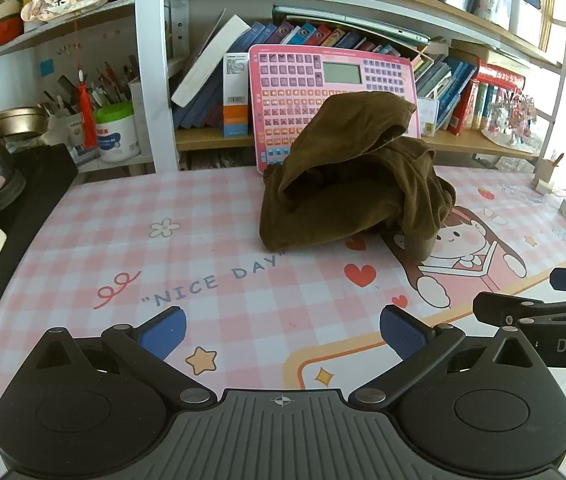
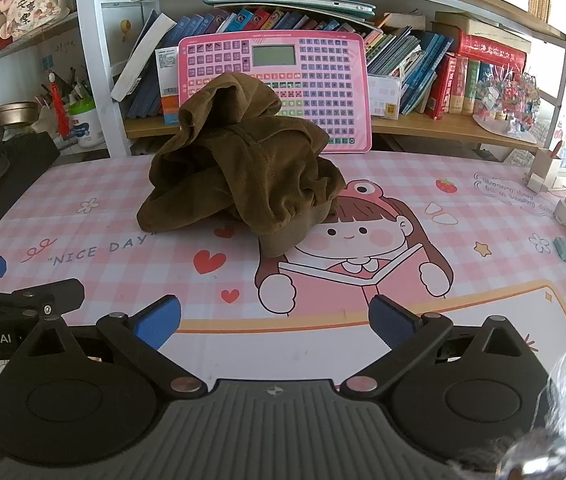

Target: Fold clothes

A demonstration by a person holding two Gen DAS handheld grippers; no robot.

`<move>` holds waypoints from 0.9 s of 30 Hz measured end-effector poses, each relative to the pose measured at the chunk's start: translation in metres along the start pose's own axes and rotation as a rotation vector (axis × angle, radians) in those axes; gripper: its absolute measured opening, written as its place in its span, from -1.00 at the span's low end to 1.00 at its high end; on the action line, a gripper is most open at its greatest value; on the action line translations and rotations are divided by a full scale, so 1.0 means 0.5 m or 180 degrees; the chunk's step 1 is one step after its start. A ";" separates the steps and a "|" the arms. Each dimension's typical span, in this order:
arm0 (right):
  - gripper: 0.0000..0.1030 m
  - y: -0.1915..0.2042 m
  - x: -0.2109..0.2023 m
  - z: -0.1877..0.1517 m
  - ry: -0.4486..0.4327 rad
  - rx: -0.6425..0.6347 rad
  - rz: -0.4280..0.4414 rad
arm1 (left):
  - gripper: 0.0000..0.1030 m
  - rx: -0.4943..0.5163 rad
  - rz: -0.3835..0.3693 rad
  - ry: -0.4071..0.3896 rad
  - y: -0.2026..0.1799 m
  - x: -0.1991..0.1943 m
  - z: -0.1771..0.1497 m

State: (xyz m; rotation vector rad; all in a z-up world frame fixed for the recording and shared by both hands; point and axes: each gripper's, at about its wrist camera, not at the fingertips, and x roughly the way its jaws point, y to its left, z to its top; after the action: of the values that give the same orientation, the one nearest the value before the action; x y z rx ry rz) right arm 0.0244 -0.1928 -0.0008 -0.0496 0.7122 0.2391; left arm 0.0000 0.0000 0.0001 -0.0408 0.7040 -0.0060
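My left gripper (image 1: pixel 283 334) is spread, empty, low over the bench (image 1: pixel 243 312); my right gripper (image 2: pixel 275 322) too; the garment (image 1: pixel 347 176) lies crumpled ahead, right of my left, left of my right; neither clearly nearer, I judge.

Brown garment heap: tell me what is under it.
The brown garment lies crumpled on the pink checked table mat, covering the top of the printed cartoon girl. Whatever else lies beneath it is hidden.
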 end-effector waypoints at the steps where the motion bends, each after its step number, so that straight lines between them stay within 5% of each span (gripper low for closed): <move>1: 0.97 0.000 0.000 0.000 -0.0002 -0.0001 -0.0002 | 1.00 -0.0003 -0.0003 0.0004 0.000 0.000 0.000; 27: 0.97 0.005 -0.003 -0.005 0.0025 -0.0016 -0.0002 | 1.00 -0.0022 0.0017 0.0020 0.004 -0.004 -0.002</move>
State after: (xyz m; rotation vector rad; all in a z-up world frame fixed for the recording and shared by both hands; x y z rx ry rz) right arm 0.0212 -0.1911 -0.0016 -0.0555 0.7193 0.2403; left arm -0.0021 0.0020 0.0003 -0.0454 0.7104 0.0015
